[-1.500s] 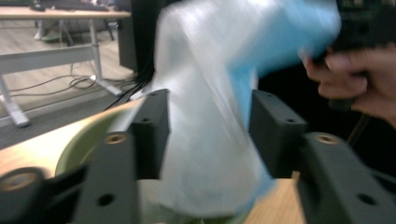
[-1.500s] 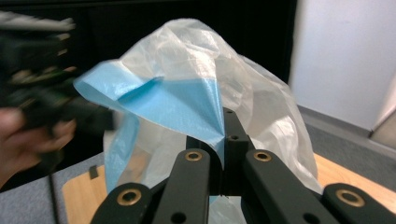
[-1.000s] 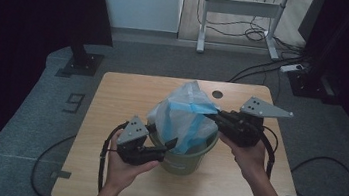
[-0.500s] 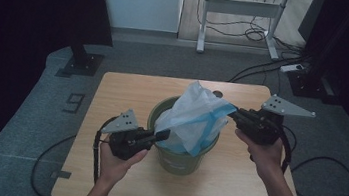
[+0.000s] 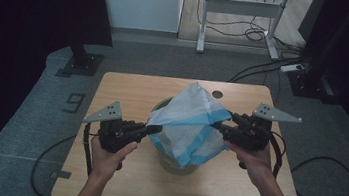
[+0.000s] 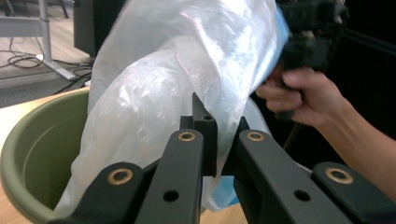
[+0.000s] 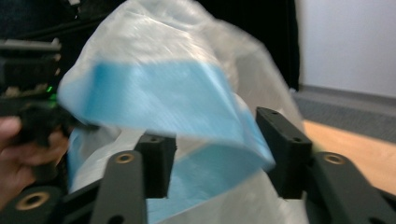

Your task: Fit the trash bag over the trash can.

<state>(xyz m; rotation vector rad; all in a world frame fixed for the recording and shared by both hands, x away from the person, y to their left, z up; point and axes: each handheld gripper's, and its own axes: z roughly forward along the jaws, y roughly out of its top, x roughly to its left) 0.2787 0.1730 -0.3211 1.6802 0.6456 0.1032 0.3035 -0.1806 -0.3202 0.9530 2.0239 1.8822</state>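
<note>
An olive-green bucket (image 5: 176, 166) (image 6: 37, 154) stands mid-table. A translucent plastic bag (image 5: 190, 115) (image 6: 187, 60) (image 7: 177, 93) with a blue rim band is draped over and into it. It is stretched between the two grippers. At the bucket's left, my left gripper (image 5: 153, 128) (image 6: 212, 126) is shut on the bag's edge. My right gripper (image 5: 219, 126) (image 7: 219, 149) is at the bucket's right. Its jaws have just been opening and stand apart, with the blue band loose between them, and no pad presses it.
The wooden table (image 5: 128, 87) has bare room all round the bucket and a small hole (image 5: 217, 93) near its far edge. Cables trail from both grippers over the table's sides. A desk frame and cords lie on the floor beyond.
Both hands have drawn apart, so the bag is pulled wider across the bucket. The left gripper has moved left and taken hold of the bag's edge. The right gripper's jaws have parted.
</note>
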